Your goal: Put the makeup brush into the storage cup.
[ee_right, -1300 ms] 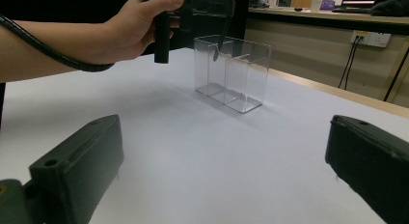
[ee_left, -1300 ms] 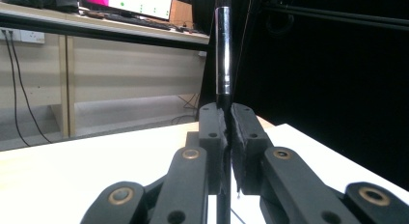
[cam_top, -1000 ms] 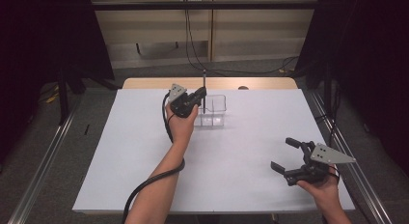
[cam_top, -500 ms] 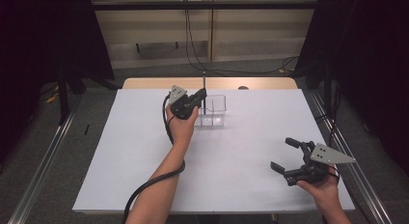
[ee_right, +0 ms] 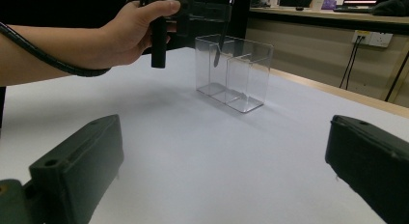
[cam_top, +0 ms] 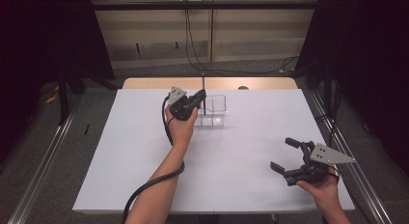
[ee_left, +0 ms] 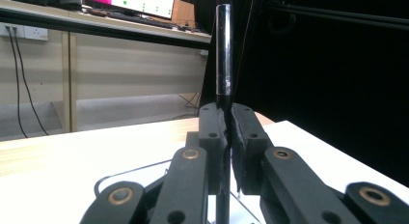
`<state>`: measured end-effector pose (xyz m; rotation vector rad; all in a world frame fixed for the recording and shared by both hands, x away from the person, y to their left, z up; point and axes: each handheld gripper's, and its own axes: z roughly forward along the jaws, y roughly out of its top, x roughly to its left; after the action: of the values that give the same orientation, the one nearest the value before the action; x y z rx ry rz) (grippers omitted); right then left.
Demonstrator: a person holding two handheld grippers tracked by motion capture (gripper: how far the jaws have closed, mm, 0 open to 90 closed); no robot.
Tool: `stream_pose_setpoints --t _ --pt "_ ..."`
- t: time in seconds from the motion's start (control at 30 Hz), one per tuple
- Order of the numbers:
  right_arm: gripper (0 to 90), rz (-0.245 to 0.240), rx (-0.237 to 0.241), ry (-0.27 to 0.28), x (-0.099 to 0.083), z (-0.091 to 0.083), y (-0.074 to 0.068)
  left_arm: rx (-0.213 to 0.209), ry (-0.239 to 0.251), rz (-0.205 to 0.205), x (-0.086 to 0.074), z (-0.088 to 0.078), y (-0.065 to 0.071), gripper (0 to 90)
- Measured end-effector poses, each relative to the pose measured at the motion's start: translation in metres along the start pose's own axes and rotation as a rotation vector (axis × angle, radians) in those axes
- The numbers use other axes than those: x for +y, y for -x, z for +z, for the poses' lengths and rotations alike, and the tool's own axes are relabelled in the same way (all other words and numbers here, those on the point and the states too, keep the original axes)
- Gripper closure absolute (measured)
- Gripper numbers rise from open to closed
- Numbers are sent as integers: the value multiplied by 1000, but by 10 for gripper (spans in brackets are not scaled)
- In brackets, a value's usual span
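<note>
My left gripper [cam_top: 201, 96] is shut on a slim dark metal rod [cam_top: 203, 85], held upright at the far middle of the white table. In the left gripper view the rod [ee_left: 224, 50] rises straight from between the two pressed jaws. Its lower end [ee_right: 219, 52] reaches down into the clear two-compartment box [cam_top: 217, 110], in the compartment nearer the holding hand; I cannot tell whether it touches the floor. My right gripper [cam_top: 282, 153] rests open at the near right of the table, with nothing between its fingers [ee_right: 77, 161].
The white table sheet [cam_top: 144, 156] spreads wide around the box [ee_right: 241, 77]. A wooden strip [cam_top: 144, 83] runs along the far edge. Metal rails [cam_top: 43, 161] flank both sides. The left gripper's cable [cam_top: 154, 180] trails along the forearm.
</note>
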<state>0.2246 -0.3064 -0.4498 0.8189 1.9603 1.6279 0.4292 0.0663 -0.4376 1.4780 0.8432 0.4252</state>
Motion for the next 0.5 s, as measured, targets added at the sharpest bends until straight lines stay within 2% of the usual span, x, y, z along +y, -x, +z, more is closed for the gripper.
stream_pose_setpoints --t 0.5 --pt "0 -4 2 -3 0 0 -1 -2 -16 1 -3 -2 1 835"
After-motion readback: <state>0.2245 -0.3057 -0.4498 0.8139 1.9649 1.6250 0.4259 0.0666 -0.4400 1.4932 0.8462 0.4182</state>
